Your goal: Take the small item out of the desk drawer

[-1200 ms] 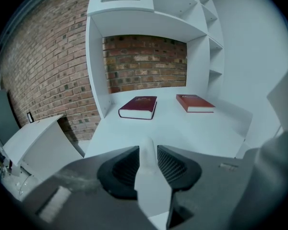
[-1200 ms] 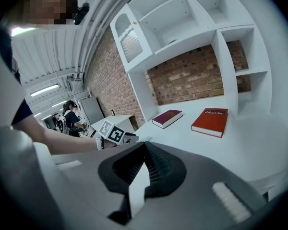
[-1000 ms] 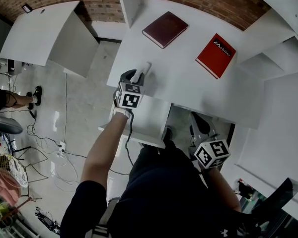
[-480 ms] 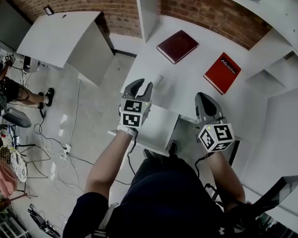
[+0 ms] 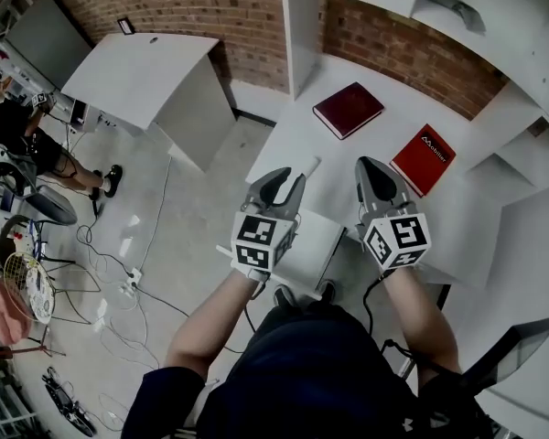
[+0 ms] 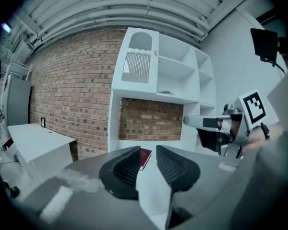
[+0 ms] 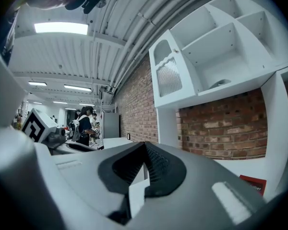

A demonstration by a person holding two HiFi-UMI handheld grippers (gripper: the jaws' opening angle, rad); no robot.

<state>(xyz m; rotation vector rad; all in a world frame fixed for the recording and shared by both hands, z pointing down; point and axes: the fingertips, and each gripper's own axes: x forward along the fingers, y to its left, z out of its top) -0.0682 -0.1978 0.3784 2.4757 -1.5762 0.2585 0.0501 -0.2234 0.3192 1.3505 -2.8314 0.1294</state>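
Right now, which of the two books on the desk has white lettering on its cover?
The bright red book, on the right in the head view; the dark maroon book to its left shows a plain cover.

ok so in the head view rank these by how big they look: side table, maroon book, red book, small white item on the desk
1. side table
2. red book and maroon book: about alike, not ranked
3. small white item

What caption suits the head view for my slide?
Left tool, empty jaws just narrowing, and right tool raised at a white desk holding maroon book and red book.
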